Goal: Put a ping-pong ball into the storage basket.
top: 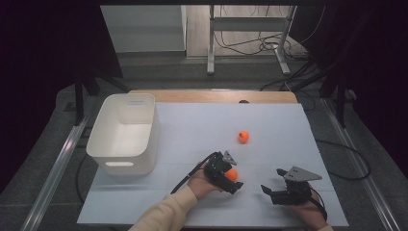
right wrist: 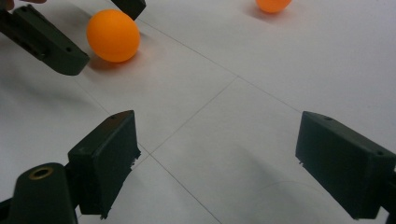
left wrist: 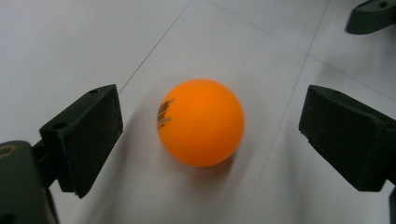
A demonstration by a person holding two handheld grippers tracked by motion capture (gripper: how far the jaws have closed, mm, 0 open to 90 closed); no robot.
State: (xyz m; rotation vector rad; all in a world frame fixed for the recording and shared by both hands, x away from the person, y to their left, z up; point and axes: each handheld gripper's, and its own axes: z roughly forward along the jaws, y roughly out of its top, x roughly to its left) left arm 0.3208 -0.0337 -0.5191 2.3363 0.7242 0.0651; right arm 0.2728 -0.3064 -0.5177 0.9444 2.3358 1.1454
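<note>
Presently: left gripper [left wrist: 205, 135], jaws apart, straddles near orange ball [left wrist: 201, 122] resting on white surface [top: 202, 130], apparently to clamp it. Right gripper [right wrist: 219, 163], jaws apart, empty. Second ball [top: 243, 136] farther off; white bin [top: 126, 132] at left.

The orange ball [left wrist: 201, 122] between the jaws of the left gripper [left wrist: 210, 135] carries a small dark print on its side, but it is too blurred to read. No other text is legible.
</note>
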